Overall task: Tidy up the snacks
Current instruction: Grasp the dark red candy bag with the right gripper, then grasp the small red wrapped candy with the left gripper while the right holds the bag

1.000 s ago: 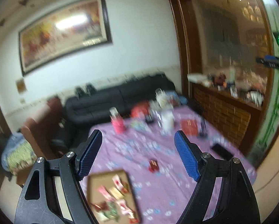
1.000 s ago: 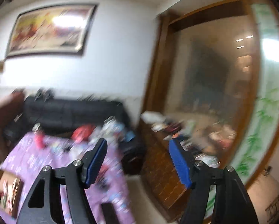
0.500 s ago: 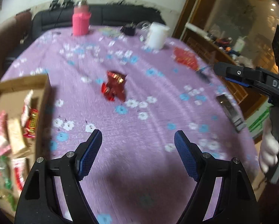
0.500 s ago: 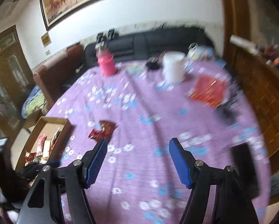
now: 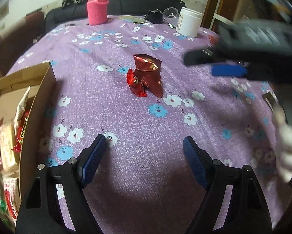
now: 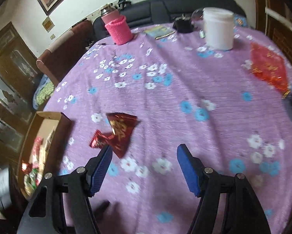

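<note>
Two red foil snack packets lie together on the purple flowered tablecloth; they also show in the right wrist view. A cardboard box with several snacks stands at the left table edge, also in the right wrist view. My left gripper is open and empty, low over the cloth, short of the packets. My right gripper is open and empty, its left finger just beside the packets. It shows blurred in the left wrist view, right of the packets.
A pink-sleeved flask, a white jar and a small black object stand at the far side. A red envelope lies at the right. A black sofa is behind the table.
Both grippers have swung down from facing the room to low over the table. The right gripper has moved in toward the red packets. Both stayed open.
</note>
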### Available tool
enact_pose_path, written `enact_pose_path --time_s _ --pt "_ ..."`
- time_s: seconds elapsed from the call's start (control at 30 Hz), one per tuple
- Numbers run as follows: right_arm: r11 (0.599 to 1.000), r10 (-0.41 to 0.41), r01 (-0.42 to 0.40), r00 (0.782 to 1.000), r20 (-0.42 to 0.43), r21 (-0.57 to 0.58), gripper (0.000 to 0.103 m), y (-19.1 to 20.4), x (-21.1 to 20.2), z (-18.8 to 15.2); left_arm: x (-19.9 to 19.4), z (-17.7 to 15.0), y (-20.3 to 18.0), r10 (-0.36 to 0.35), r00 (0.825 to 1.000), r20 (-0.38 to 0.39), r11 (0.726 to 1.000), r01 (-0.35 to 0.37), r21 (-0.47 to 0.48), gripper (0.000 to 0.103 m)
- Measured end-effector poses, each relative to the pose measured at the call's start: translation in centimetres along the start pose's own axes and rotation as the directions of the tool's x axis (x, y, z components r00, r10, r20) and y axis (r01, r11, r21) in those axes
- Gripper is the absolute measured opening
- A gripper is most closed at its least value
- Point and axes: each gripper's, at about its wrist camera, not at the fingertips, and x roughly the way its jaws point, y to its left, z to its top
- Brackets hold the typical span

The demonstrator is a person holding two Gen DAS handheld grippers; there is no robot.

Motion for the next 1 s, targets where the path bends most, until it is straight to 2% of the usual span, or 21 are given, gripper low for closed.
enact_pose_path --time_s 0.17,0.23,0.37,0.43,0.47,0.53,0.6,0.77,0.87,1.0 --pt "0.999 0.044 -0.043 0.997 -0.066 0.024 0.072 1.1 3.2 2.2 0.5 0.2 -0.2 -0.022 1.000 -0.016 0.999 0.023 0.032 0.092" --pt "0.999 0.039 -0.038 0.995 -0.091 0.007 0.071 2.1 4.5 2.9 0.8 0.3 -0.4 -0.032 0.999 -0.030 0.998 0.034 0.055 0.101" --pt "0.999 -0.010 0.005 0.991 -0.134 -0.038 0.071 3.9 6.6 3.7 1.3 0.3 -1.5 0.020 0.998 -0.051 0.992 -0.013 0.127 0.103" --pt "0.997 -0.026 0.015 0.987 -0.161 -0.070 0.040 4.4 7.4 3.8 1.3 0.3 -1.4 0.010 0.999 -0.053 0.993 -0.003 0.122 0.103" --pt "0.996 -0.036 0.019 0.982 -0.187 -0.091 0.040 4.5 7.8 3.7 1.3 0.3 -1.4 0.009 0.999 -0.053 0.992 -0.003 0.123 0.103" --pt "0.995 -0.044 0.028 0.985 -0.166 -0.099 0.030 4.3 7.2 3.4 1.3 0.3 -1.4 0.010 0.999 -0.053 0.992 -0.004 0.124 0.103" --pt "0.995 -0.050 0.036 0.987 -0.155 -0.092 0.026 3.5 6.2 3.2 1.2 0.2 -1.5 0.011 0.999 -0.052 0.992 -0.004 0.124 0.103" --pt "0.987 -0.158 0.152 0.983 -0.098 -0.059 0.024 -0.6 3.0 1.2 1.0 0.2 -1.6 0.015 0.999 -0.049 0.992 -0.009 0.128 0.103" --pt "0.993 -0.112 0.114 0.992 -0.061 0.018 0.025 -3.0 0.9 -0.7 0.9 0.0 -1.6 0.017 0.999 -0.046 0.992 -0.011 0.129 0.103" --pt "0.996 -0.057 0.056 0.998 0.014 0.072 0.028 -4.3 -0.3 -2.7 1.0 -0.1 -1.5 0.013 0.999 -0.049 0.992 -0.007 0.129 0.103"
